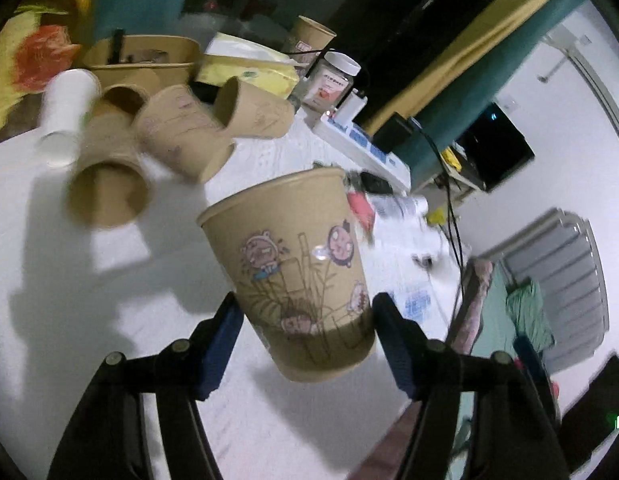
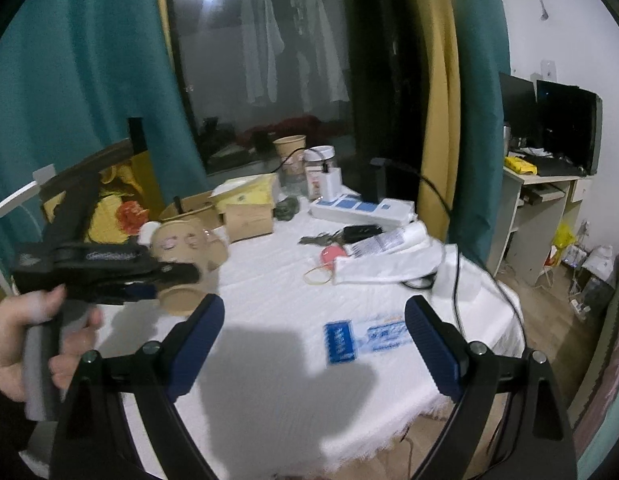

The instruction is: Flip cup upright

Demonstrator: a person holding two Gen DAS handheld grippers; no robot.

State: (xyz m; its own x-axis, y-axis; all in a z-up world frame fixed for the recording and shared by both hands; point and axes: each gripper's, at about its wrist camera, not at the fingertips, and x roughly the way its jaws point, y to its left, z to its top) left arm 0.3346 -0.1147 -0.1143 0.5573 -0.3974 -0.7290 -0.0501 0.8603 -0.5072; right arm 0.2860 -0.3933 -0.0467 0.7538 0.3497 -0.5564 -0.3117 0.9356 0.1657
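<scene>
Cups piled behind the held cup [image 1: 293, 276] are smeared with motion blur, the white one [image 1: 67, 116] worst, so you can't read their prints. Held cup's base covers the inner face of the left tongs [image 1: 307, 336] pads. From the right wrist view that cup [image 2: 185, 256] is mostly hidden behind the black tool and blurry. The hand [image 2: 25, 344] is cut off at the picture's left edge.

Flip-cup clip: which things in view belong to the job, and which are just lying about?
Job:
- printed paper cup, gripped near its base by the left tongs, mouth up and tilted
- tipped brown cups behind it
- right tongs, open, holding nothing

Lying about:
- power strip
- keys
- lidded jar
- white cup
</scene>
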